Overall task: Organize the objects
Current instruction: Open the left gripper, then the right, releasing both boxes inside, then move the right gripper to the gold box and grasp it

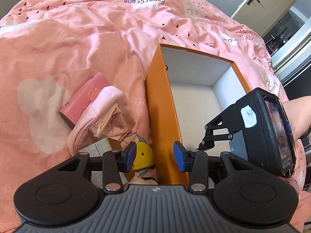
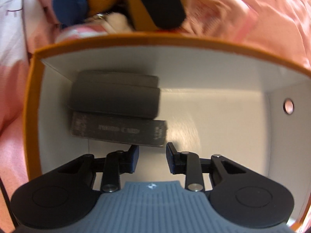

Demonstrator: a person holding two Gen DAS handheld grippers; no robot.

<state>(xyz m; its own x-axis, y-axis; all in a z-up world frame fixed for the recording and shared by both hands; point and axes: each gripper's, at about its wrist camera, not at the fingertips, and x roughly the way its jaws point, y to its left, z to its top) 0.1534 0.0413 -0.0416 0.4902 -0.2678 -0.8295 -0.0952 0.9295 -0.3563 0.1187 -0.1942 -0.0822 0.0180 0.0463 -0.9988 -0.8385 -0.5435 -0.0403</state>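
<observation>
An orange box (image 1: pixel 161 104) with a white inside stands on the pink bedspread. My left gripper (image 1: pixel 154 155) is open and empty, its fingers astride the box's near left wall. Left of the box lie a pink wallet (image 1: pixel 85 97), a folded pink cloth (image 1: pixel 103 116), a silver-gold box (image 1: pixel 101 147) and a yellow toy (image 1: pixel 142 156). My right gripper (image 2: pixel 152 159) is open and empty inside the box (image 2: pixel 31 116), just in front of a dark grey case (image 2: pixel 114 95) lying on a dark flat box (image 2: pixel 118 131). The right gripper's body (image 1: pixel 268 134) shows over the box.
The pink bedspread (image 1: pixel 77 38) surrounds the box. A door (image 1: pixel 272 0) and dark furniture stand at the far right. Beyond the box's far wall a blue and orange plush toy (image 2: pixel 70 5) lies, blurred, by the left gripper's black body (image 2: pixel 161 3).
</observation>
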